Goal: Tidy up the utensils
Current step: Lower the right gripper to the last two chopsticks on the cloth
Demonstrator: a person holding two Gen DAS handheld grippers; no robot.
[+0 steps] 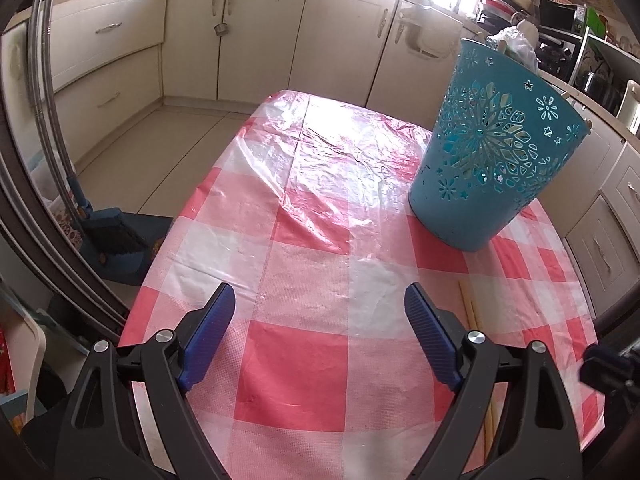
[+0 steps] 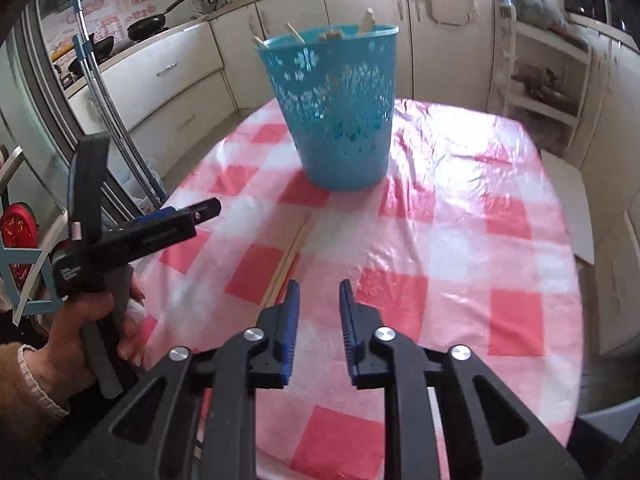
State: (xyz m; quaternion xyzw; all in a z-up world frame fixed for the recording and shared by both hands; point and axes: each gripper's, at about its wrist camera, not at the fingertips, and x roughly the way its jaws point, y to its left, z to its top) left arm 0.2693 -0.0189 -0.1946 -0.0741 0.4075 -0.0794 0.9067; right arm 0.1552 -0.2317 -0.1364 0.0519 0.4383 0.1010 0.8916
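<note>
Hiding chopsticks (image 1: 472, 312) behind right finger (image 1: 430, 332)

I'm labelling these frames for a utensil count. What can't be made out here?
- Basket contents: right wrist view shows only stick tips above the rim; the wall hides the rest.
- Chopsticks on the table: near ends covered by the right gripper.
- Left wrist view: chopsticks partly behind the left gripper.
</note>
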